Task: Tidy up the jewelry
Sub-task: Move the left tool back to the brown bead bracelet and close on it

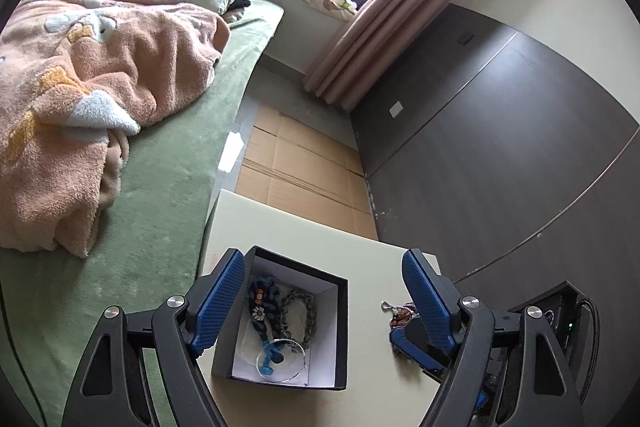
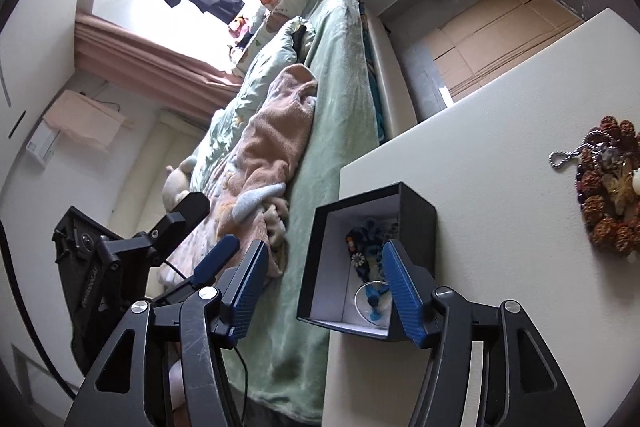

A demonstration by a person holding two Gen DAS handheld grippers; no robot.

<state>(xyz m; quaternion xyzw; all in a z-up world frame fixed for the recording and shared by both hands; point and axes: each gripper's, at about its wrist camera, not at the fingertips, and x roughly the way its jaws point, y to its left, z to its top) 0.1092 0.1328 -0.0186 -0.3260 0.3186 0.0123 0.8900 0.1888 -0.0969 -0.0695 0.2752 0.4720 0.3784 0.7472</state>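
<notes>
A black box with a white lining stands on the cream table. It holds a dark braided bracelet, a grey-green bead bracelet and a clear bangle. A pile of red-brown bead jewelry lies on the table right of the box. My left gripper is open and empty above the box. My right gripper is open and empty over the box. The bead pile lies at the far right. The right gripper's blue finger shows beside the beads.
A bed with a green sheet and a peach blanket lies left of the table. Cardboard covers the floor beyond it. A dark wardrobe wall stands to the right.
</notes>
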